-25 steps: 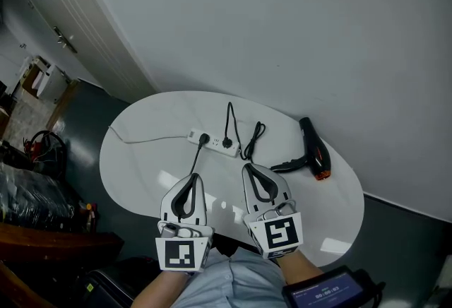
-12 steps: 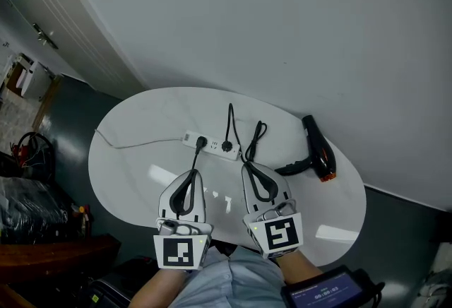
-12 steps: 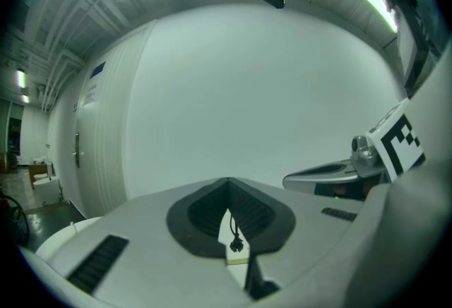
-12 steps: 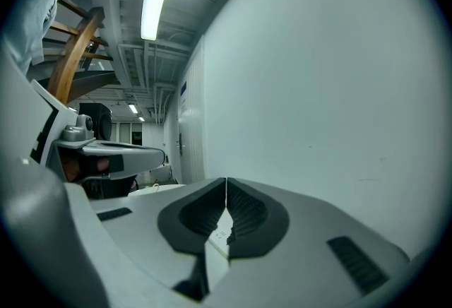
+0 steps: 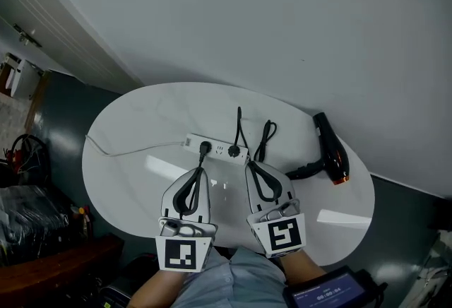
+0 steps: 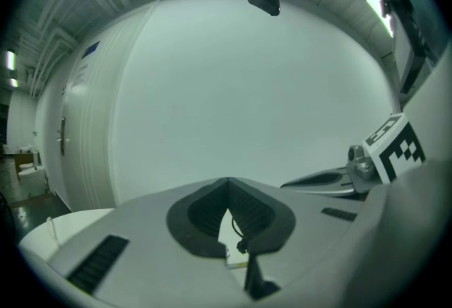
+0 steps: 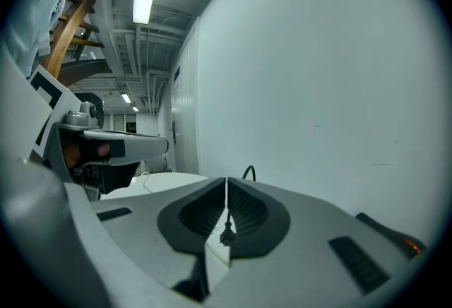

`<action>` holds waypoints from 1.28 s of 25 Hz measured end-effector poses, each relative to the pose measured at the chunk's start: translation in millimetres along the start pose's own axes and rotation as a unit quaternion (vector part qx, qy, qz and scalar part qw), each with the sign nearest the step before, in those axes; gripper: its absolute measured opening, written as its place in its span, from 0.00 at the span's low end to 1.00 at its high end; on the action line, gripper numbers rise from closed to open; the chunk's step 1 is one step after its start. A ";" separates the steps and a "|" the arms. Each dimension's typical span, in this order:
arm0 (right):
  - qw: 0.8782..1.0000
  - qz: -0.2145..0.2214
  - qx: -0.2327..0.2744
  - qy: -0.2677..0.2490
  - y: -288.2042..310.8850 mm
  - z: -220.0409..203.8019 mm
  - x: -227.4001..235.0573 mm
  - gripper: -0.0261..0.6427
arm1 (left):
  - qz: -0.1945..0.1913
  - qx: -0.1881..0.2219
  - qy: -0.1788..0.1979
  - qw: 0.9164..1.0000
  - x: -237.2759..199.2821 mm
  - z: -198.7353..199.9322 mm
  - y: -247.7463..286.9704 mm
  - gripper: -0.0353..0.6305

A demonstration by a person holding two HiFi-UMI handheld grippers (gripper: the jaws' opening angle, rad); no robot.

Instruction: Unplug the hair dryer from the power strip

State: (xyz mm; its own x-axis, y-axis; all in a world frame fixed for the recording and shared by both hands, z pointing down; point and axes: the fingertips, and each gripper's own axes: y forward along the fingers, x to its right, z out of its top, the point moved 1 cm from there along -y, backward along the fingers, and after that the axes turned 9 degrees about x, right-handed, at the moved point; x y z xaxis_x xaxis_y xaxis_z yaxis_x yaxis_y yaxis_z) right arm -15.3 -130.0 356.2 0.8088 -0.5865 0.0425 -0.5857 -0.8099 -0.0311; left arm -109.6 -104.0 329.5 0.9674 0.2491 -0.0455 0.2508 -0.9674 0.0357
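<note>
Head view shows the left gripper (image 5: 198,170) and right gripper (image 5: 248,166) both closed and empty, side by side above the white table (image 5: 134,123), just short of the power strip (image 5: 216,149), with the hair dryer (image 5: 330,156) lying at the right.

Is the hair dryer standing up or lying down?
Lying down: the hair dryer rests on its side on the white table.

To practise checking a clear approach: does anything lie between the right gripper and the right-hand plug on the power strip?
Nothing visible does. Only bare table separates the shut right gripper from the right-hand plug in the power strip; the coiled cord lies off to the side.
</note>
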 end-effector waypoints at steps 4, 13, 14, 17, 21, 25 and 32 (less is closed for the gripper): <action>1.000 0.003 -0.024 0.009 12.5 -22.2 0.0 0.05 | -0.006 -0.021 -0.008 1.000 -8.8 -16.1 14.6 0.05; 0.997 0.003 -0.066 0.038 34.2 -77.7 4.0 0.11 | -0.017 -0.070 -0.021 0.997 -17.1 -52.4 44.3 0.05; 0.997 0.002 -0.069 0.043 35.7 -83.1 4.7 0.12 | -0.017 -0.075 -0.023 0.997 -18.2 -56.9 45.7 0.05; 0.996 0.000 -0.075 0.057 38.6 -95.1 3.8 0.15 | -0.017 -0.093 -0.029 0.995 -21.4 -69.1 46.2 0.05; 0.994 0.002 -0.087 0.064 44.1 -107.7 2.2 0.18 | -0.019 -0.111 -0.030 0.993 -27.1 -79.6 47.9 0.05; 0.993 -0.003 -0.098 0.071 47.8 -116.7 1.9 0.19 | -0.018 -0.119 -0.030 0.992 -33.5 -84.9 50.4 0.05; 0.991 0.000 -0.109 0.073 56.8 -128.8 0.0 0.19 | -0.013 -0.128 -0.033 0.991 -43.0 -94.4 56.2 0.05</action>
State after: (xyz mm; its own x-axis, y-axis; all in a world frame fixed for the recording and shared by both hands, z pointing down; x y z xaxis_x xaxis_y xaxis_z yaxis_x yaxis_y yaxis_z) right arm -55.4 -176.0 483.1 0.8016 -0.5678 0.1873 -0.5965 -0.7809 0.1853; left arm -133.8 -164.8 427.7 0.9581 0.2624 -0.1152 0.2849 -0.9151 0.2855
